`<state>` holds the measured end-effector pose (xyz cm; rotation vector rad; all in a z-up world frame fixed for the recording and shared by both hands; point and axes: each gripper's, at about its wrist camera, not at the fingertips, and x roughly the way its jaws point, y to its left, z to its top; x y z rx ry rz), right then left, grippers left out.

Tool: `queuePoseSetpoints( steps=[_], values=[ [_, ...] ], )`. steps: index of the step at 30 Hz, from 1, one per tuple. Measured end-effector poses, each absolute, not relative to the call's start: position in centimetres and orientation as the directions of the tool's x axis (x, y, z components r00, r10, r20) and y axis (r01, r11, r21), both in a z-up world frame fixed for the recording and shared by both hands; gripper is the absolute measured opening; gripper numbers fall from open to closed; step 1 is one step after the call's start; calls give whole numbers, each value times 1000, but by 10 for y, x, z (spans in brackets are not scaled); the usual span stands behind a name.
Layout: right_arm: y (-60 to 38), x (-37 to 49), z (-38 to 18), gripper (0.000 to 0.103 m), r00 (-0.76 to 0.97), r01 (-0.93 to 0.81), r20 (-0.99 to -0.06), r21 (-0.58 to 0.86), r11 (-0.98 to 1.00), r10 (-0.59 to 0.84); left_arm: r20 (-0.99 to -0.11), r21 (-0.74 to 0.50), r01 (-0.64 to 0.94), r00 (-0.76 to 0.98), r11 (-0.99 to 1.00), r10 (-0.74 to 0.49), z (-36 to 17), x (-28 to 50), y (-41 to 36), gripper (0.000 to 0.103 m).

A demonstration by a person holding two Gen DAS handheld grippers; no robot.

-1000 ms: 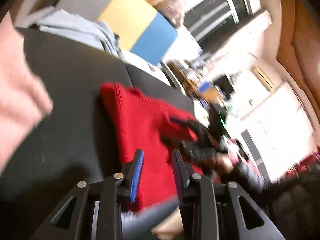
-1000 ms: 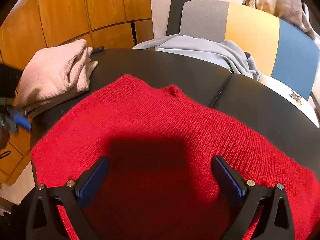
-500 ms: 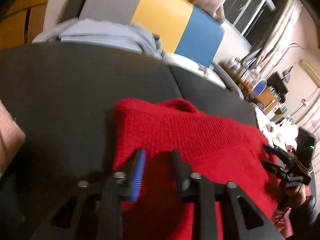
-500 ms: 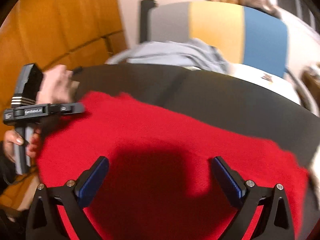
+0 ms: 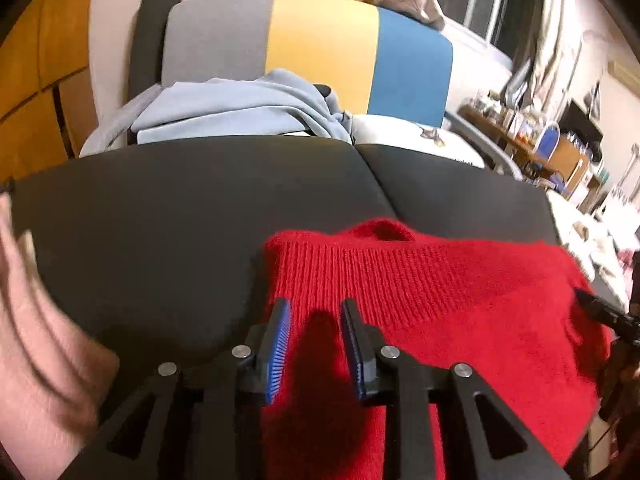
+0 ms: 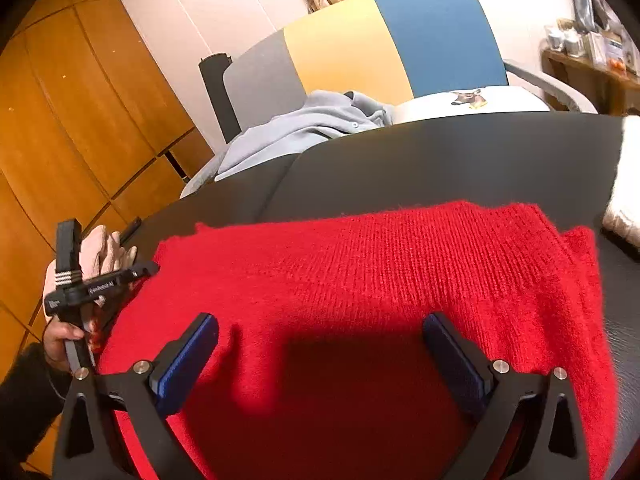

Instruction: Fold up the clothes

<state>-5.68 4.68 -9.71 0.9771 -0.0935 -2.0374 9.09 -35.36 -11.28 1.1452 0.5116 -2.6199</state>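
A red knit sweater lies folded on the black table; it also fills the right wrist view. My left gripper hovers over the sweater's left edge near the ribbed hem, jaws a narrow gap apart and holding nothing. My right gripper is wide open above the sweater's near part, empty. The left gripper also shows from the side in the right wrist view, at the sweater's left corner.
A folded pink garment lies at the table's left. A light blue garment is heaped on a grey, yellow and blue chair behind the table. A white garment sits at the right edge. Wooden cabinets stand left.
My left gripper has swung from the pink garment's side over to the sweater's left edge. My right gripper has shifted right along the sweater, staying wide open.
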Motion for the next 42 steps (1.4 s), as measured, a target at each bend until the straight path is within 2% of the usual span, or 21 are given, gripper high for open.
queuePoseSetpoints(
  steps=[3,5,8,12,18,20,23,26,29,31,33,36,37,38,42],
  values=[
    [66,-53,-90,103,-325,652,-589,427,-626,-740,-724,-344,358,-689,-868,3,-118,108,-372,32],
    [88,-53,-87,103,-303,638,-586,461,-616,-752,-705,-425,346,-706,-837,66,-127,119,-386,45],
    [122,-56,-87,103,-280,611,-595,495,-618,-754,-716,-484,356,-687,-799,128,-144,123,-403,47],
    [166,-70,-97,103,-315,528,-660,475,-704,-682,-687,-542,312,-699,-780,198,-153,126,-414,47],
    [164,-108,-118,103,-247,469,-662,557,-685,-708,-665,-551,217,-697,-806,268,-155,108,-414,50],
    [153,-117,-119,103,-236,475,-653,569,-672,-720,-656,-554,181,-696,-812,292,-155,102,-411,54],
    [127,-123,-120,103,-162,513,-648,589,-625,-744,-641,-607,93,-645,-789,417,-153,103,-400,55],
    [105,-108,-123,91,-56,566,-641,611,-553,-765,-646,-580,36,-629,-814,432,-154,108,-389,55],
    [101,-91,-127,92,-102,625,-639,555,-549,-762,-607,-651,72,-648,-756,461,-157,107,-400,55],
    [112,-92,-131,94,-103,592,-574,621,-514,-813,-576,-708,118,-666,-696,474,-160,103,-409,55],
    [115,-93,-133,94,-102,584,-554,639,-501,-826,-560,-722,116,-677,-682,478,-162,98,-408,55],
    [108,-87,-131,103,-105,614,-574,605,-507,-812,-559,-729,127,-677,-673,479,-167,92,-406,45],
    [108,-86,-131,103,-105,618,-584,596,-513,-805,-566,-728,138,-673,-671,476,-170,92,-406,27],
    [108,-85,-130,103,-105,622,-593,587,-518,-798,-568,-735,151,-670,-661,479,-172,92,-407,22],
    [111,-88,-128,103,-78,607,-609,599,-523,-789,-552,-749,179,-703,-638,449,-163,102,-410,16]
  ],
)
